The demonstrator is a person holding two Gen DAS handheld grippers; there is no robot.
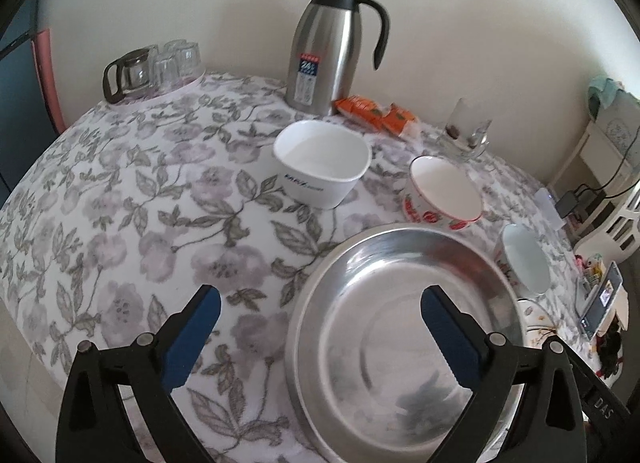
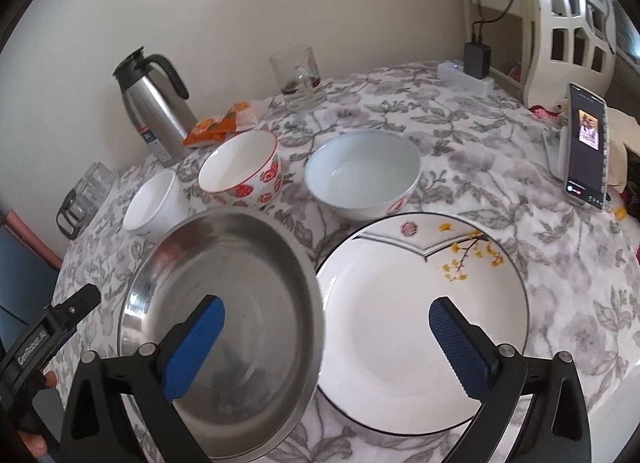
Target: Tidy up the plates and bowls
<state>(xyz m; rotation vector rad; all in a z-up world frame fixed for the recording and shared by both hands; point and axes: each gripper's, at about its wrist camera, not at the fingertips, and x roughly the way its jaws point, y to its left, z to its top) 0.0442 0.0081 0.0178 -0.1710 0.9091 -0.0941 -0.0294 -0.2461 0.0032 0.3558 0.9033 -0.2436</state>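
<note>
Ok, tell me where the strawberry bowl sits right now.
In the right wrist view the strawberry bowl stands mid-table behind the steel plate, between the square white bowl on its left and the pale blue bowl on its right.

On the floral tablecloth [image 1: 120, 203] stand a steel flask [image 1: 326, 47], orange snack packets [image 1: 372, 111], a drinking glass [image 2: 298, 77], upturned glasses [image 1: 176, 61] and a propped phone [image 2: 586, 147].

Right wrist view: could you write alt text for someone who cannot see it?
An open two-finger gripper hovers over a steel dish and a white plate with yellow flowers, side by side on a flowered tablecloth. Behind stand three bowls, a steel jug, a glass and a propped phone.
</note>
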